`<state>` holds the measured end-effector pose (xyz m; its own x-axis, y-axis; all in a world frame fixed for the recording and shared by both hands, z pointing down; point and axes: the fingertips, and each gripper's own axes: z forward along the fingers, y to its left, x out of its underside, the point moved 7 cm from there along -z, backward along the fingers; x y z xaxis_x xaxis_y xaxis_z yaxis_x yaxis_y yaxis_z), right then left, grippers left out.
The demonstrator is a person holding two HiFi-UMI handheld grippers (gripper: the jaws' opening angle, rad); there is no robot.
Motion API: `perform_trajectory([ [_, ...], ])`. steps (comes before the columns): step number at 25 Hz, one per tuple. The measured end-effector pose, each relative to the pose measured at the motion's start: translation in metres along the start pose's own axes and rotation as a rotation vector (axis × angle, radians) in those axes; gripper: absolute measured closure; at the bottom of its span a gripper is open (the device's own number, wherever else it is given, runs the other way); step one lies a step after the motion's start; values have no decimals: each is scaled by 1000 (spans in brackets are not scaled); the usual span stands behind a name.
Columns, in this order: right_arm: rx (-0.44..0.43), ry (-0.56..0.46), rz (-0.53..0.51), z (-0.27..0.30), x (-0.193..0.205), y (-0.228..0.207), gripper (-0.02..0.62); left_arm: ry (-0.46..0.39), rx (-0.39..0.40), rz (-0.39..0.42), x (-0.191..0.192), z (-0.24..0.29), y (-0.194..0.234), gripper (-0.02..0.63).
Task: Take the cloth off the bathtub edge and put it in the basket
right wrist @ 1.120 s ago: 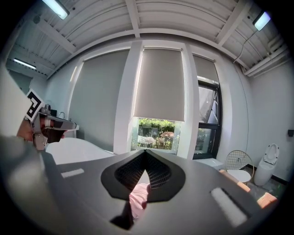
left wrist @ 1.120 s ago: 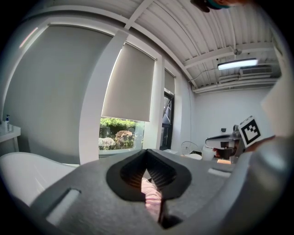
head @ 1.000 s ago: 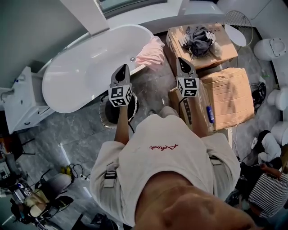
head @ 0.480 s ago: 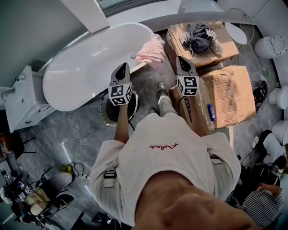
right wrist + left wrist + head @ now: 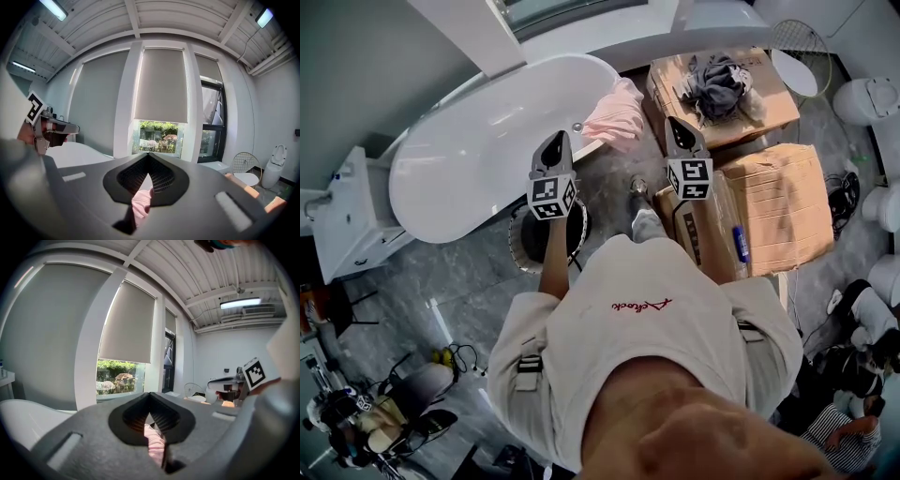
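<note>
1. The pink cloth (image 5: 617,112) is draped over the bathtub (image 5: 469,150) edge, untouched.
2. The left gripper (image 5: 554,141) and right gripper (image 5: 680,125) are held near it, jaws pressed together on nothing.
3. The basket (image 5: 517,255) is seen on the floor below the left gripper.

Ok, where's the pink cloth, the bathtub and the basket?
pink cloth (image 5: 617,114), head view, middle of its folds.
bathtub (image 5: 469,150), head view, bare white inside.
basket (image 5: 514,242), head view, left rim.
</note>
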<state>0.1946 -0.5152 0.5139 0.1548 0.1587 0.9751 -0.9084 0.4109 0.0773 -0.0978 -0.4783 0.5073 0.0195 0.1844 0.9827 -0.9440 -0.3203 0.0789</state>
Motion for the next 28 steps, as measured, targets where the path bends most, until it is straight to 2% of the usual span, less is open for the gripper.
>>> perform_trajectory([
  [17, -27, -4, 22, 144, -32, -82, 589, 28, -21, 6, -39, 154, 32, 606],
  [28, -74, -32, 25, 236, -53, -143, 589, 18, -65, 21, -64, 255, 43, 606],
])
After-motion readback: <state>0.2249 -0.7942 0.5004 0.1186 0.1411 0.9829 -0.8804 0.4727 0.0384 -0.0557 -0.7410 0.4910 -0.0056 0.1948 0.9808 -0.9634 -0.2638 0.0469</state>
